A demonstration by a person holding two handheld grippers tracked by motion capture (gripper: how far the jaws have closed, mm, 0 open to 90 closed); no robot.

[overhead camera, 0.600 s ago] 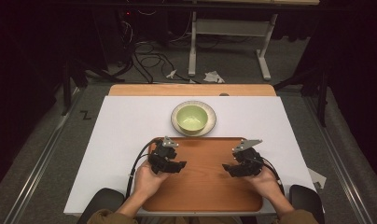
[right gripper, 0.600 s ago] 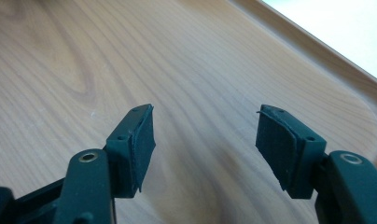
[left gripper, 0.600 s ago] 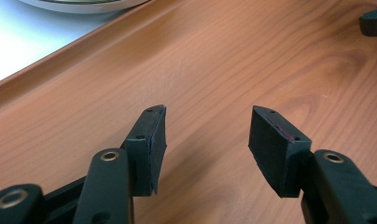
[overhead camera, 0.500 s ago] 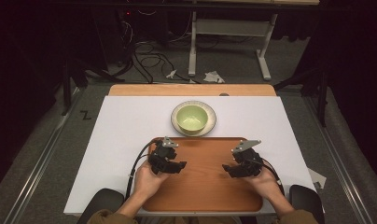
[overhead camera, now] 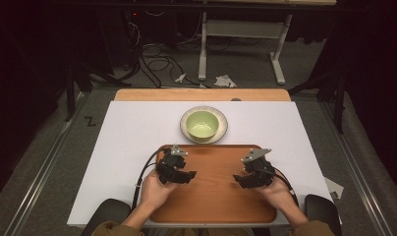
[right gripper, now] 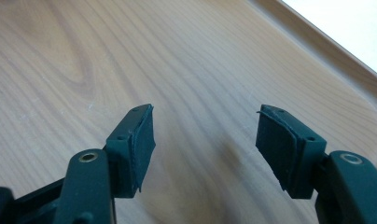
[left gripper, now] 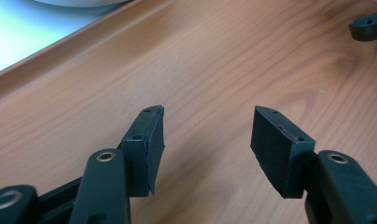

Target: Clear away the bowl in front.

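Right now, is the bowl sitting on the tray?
No, the bowl sits on a plate on the white table beyond the tray.

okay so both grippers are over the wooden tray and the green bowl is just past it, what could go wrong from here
The bowl sits on a plate close to the tray rim, so a forward reach might knock it or slide the plate. Both the left gripper and the right gripper are open and low over the tray and could scrape it.

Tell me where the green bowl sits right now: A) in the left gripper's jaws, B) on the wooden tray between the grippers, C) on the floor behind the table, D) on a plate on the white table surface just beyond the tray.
D: the green bowl rests on a plate on the white table surface, past the far edge of the wooden tray; both grippers hover open over the tray.
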